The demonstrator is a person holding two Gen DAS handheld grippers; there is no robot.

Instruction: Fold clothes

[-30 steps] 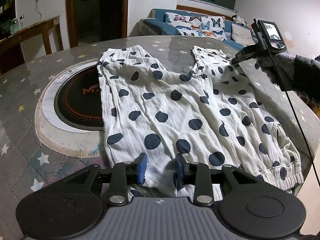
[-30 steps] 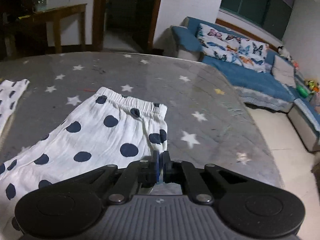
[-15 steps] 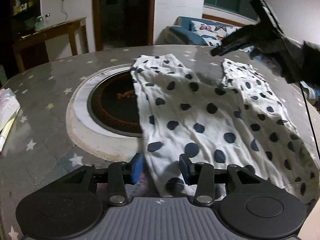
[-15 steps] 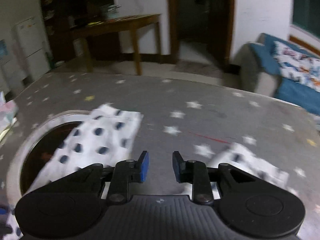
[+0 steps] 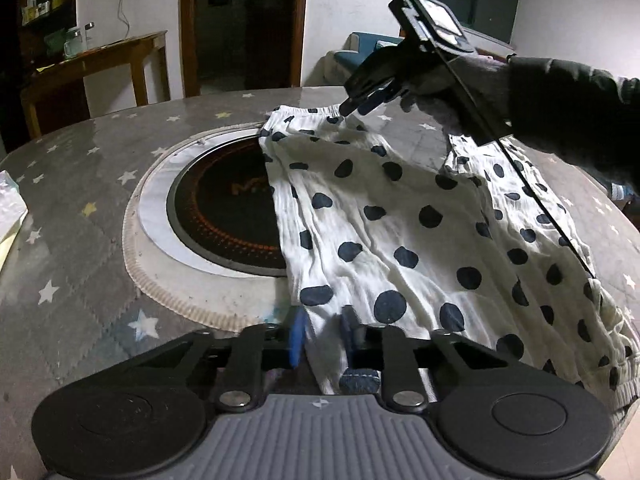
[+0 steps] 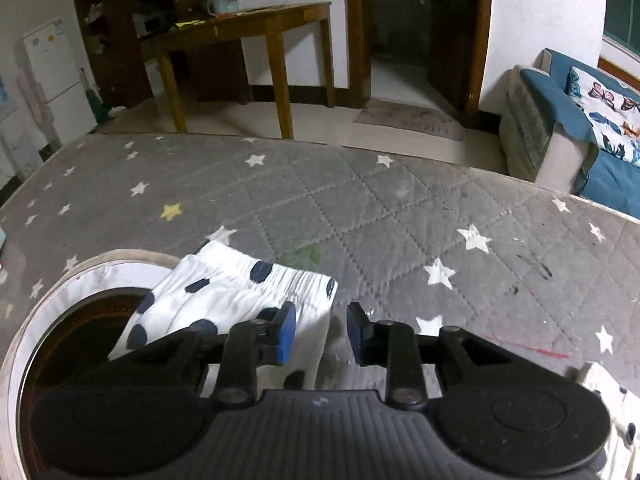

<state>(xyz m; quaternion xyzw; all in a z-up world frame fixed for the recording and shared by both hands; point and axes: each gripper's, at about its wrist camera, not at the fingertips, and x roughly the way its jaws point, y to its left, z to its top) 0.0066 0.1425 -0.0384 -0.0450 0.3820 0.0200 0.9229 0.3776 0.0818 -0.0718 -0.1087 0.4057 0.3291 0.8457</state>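
White trousers with dark polka dots (image 5: 400, 216) lie spread on the grey star-patterned table, legs pointing away. My left gripper (image 5: 322, 338) is open at the near waist edge, the cloth running between its blue pads. My right gripper (image 5: 360, 106) shows in the left wrist view at the far cuff of the left trouser leg. In the right wrist view my right gripper (image 6: 320, 334) is open, its jaws either side of the cuff's right corner (image 6: 256, 284), which lies flat on the table.
A round black hotplate (image 5: 224, 216) with a pale ring is set in the table (image 6: 360, 208), partly under the left trouser leg. A wooden side table (image 6: 240, 28), a doorway and a blue sofa (image 6: 580, 120) stand beyond. A white packet (image 5: 10, 208) lies at the left edge.
My right gripper let go of the right leg's cuff, opened, and swung left to the other leg's cuff. My left gripper shifted left along the waist edge and stayed open.
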